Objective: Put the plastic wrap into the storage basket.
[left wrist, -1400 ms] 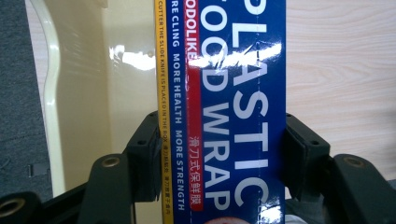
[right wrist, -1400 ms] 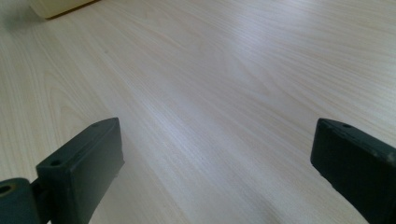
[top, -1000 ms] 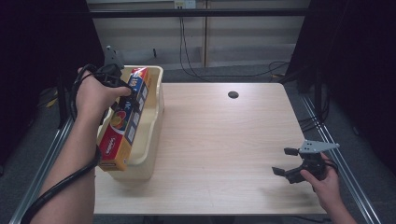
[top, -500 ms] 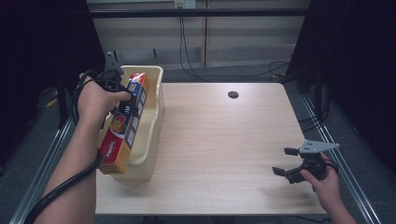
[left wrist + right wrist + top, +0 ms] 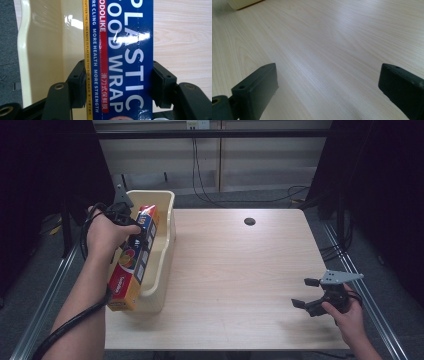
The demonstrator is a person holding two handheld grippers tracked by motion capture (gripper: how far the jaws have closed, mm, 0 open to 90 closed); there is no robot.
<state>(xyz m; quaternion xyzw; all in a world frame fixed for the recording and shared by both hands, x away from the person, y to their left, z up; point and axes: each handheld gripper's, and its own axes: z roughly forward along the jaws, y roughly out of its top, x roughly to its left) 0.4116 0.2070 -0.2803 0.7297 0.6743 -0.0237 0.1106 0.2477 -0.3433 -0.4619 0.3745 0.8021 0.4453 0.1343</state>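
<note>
Clamped across the blue face of the plastic wrap box (image 5: 120, 60), one black pad on each long edge, gripping it firmly; left gripper (image 5: 120, 85) thus closed on the carton. Lower than a second ago: carton sunk further toward the cream bin (image 5: 167, 245), far end now inside the bin's walls, near end still poking over the bin's near rim, tilted. Probably not yet resting on the bin's floor, though hard to tell from above with the hand in the way. Meaning for the job: placing nearly done, release not yet due. Farther out, well right of the bin, right gripper (image 5: 306, 293) with jaws spread wide and empty, hovering low over bare worktop (image 5: 235, 285), unmoved.
</note>
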